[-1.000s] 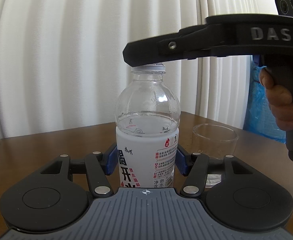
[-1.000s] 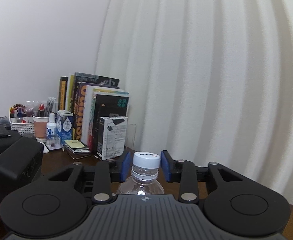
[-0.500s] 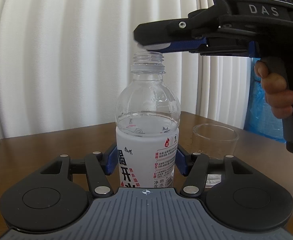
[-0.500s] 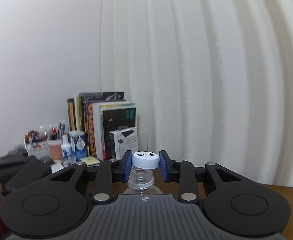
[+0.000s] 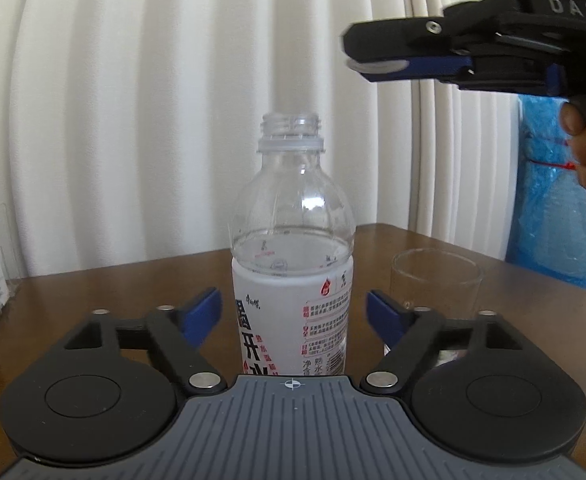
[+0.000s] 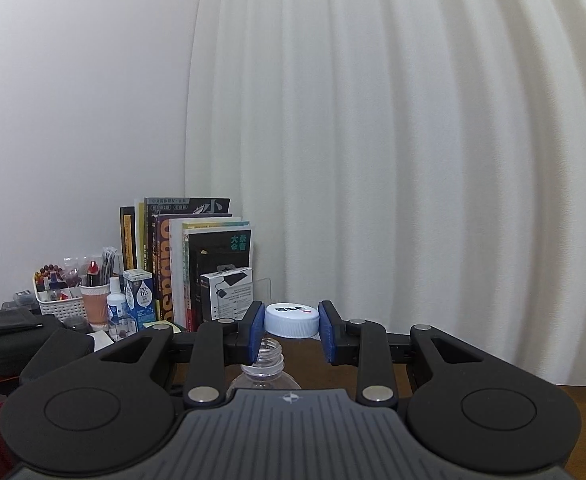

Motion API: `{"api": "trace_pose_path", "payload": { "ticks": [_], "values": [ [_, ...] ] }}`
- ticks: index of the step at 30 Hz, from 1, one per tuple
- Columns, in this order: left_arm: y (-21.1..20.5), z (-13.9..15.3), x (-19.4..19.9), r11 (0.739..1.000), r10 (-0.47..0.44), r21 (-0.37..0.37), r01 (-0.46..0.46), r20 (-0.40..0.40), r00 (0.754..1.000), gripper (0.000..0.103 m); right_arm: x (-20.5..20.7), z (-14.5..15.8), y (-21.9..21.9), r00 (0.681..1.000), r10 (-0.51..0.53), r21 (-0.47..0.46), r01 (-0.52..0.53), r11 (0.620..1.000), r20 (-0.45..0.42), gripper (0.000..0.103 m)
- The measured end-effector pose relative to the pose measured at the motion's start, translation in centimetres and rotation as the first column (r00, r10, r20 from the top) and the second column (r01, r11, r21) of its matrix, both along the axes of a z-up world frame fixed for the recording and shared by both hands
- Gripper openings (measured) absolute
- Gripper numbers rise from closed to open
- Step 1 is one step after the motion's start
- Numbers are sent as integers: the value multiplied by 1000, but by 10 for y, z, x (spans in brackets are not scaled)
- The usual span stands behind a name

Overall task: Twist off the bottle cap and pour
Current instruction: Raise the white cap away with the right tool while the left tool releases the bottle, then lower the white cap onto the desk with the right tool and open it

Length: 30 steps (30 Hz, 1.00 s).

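Now the left tongs [image 5: 293, 312] have just been opening, and their blue pads [image 5: 201, 314] stand apart from the bottle [image 5: 291, 280], one on each side, not touching it. So nothing holds the bottle. It stands alone on the brown table [image 5: 113, 292], right in front of these tongs at 12 o'clock, with its top open and water inside.

The right tongs [image 6: 291, 330] are clenched on the white cap [image 6: 292, 320]. In the left view they hang high up at 1 o'clock from the bottle.

What can go wrong? The bottle is free and open. If a pad bumps it, it may tip and spill water on the table. The cap is small and smooth, so it may slip out and roll away.

The glass cup [image 5: 437, 284] waits at 3 o'clock from the bottle, just beside the right pad. When the tongs close again or lift the bottle, they may knock the cup over. If the bottle tips too fast, water may miss the cup.
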<state>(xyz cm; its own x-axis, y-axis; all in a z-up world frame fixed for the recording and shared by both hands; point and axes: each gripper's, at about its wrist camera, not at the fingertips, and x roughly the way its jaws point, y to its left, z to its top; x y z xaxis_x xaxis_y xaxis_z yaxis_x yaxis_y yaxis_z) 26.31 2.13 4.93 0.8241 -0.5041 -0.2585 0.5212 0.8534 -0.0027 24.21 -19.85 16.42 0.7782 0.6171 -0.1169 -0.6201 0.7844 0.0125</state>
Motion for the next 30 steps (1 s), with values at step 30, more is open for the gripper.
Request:
{"api": "trace_pose_path", "payload": {
  "ticks": [30],
  "values": [
    [1, 5, -105, 987, 162, 1, -162, -4, 987, 103, -97, -65, -29, 958, -242, -44, 238, 970, -153, 32]
  ]
}}
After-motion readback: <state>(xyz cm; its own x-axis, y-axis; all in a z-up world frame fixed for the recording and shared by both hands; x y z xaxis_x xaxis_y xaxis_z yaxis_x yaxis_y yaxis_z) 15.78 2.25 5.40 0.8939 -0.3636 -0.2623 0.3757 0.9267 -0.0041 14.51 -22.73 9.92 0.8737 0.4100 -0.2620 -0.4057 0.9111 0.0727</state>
